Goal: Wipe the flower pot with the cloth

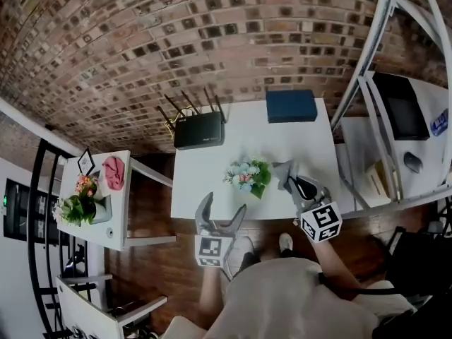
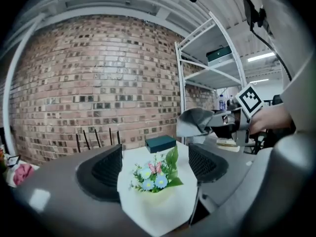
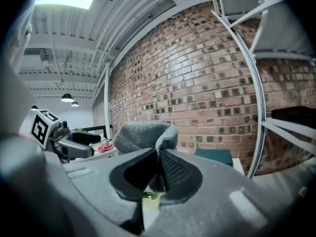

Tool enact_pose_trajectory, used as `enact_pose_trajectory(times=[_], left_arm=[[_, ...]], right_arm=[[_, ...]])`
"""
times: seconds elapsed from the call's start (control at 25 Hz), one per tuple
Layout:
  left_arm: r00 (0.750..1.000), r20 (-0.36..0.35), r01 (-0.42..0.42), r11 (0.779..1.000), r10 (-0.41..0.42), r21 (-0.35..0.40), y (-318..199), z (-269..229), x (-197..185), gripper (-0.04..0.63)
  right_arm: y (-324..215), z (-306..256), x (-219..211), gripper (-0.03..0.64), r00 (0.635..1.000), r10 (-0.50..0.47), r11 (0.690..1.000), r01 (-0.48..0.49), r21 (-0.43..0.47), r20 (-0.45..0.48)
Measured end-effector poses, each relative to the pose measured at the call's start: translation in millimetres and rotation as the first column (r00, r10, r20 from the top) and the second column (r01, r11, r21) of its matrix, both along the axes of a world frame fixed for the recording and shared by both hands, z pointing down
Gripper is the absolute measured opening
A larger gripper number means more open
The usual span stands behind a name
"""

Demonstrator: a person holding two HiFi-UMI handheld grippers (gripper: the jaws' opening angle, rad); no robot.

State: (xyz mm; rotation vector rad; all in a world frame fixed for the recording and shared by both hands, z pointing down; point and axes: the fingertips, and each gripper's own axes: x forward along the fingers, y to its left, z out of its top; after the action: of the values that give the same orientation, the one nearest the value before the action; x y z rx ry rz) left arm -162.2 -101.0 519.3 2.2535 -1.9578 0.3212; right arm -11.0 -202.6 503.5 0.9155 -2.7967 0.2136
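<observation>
Head view: clamps cloth (image 1: 283, 169) in right gripper (image 1: 295, 183), just right of flower pot (image 1: 248, 177), nearer of the 2; holds left gripper (image 1: 223, 207) short of it, jaws apart, empty.

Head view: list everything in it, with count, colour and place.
table: one, white, centre
router: one, black, table's far left
box: one, dark blue, table's far right
flower pot: one, blue and pink blooms with green leaves, near table's front edge
cloth: one, grey, in right claw
side table: one, white, left
pink cloth: one, pink, on side table
plant: one, green with pink blooms, on side table
rack: one, white, right
wall: one, brown brick, behind table
floor: brown wood, under tables
left claw: one, grey, open and empty, at table's front edge
right claw: one, grey, shut on cloth, right of flower pot
</observation>
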Motion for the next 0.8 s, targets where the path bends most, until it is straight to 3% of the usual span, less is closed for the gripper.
enact_pose_trajectory(times=[0.12, 0.24, 0.32, 0.48, 0.6, 0.72, 0.8], left_arm=[[0.997, 0.038, -0.056, 0.990, 0.062, -0.128, -1.7, 44.1, -14.4, 0.431], [0.990, 0.036, -0.121, 0.964, 0.133, -0.235, -2.1, 90.3, -17.8, 0.430], [0.980, 0.033, -0.177, 0.933, 0.197, -0.314, -6.1, 124.9, -14.9, 0.434], [0.930, 0.086, -0.282, 0.845, 0.356, -0.454, -19.9, 190.2, -7.2, 0.536], [0.898, 0.090, -0.333, 0.799, 0.431, -0.501, -38.7, 225.1, -1.8, 0.630], [0.881, 0.081, -0.358, 0.769, 0.466, -0.529, -61.7, 244.8, -0.6, 0.630], [0.875, 0.070, -0.377, 0.765, 0.479, -0.522, -78.0, 248.0, 1.6, 0.630]], right_arm=[[-6.3, 8.1, -2.3, 0.006, 0.998, 0.029, 1.000, -0.029, 0.003, -0.047], [-5.0, 18.8, -1.9, 0.006, 0.996, 0.047, 0.999, -0.049, -0.018, -0.082], [-4.7, 25.9, 1.2, 0.006, 0.993, 0.068, 0.997, -0.072, -0.038, -0.099], [-0.2, 33.9, 12.8, 0.006, 0.984, 0.121, 0.990, -0.129, -0.050, -0.131], [1.6, 39.2, 24.7, 0.006, 0.974, 0.165, 0.982, -0.176, -0.061, -0.154], [2.0, 41.2, 33.6, 0.006, 0.965, 0.205, 0.974, -0.218, -0.065, -0.166], [3.3, 42.0, 37.7, 0.006, 0.960, 0.223, 0.969, -0.237, -0.067, -0.171]])
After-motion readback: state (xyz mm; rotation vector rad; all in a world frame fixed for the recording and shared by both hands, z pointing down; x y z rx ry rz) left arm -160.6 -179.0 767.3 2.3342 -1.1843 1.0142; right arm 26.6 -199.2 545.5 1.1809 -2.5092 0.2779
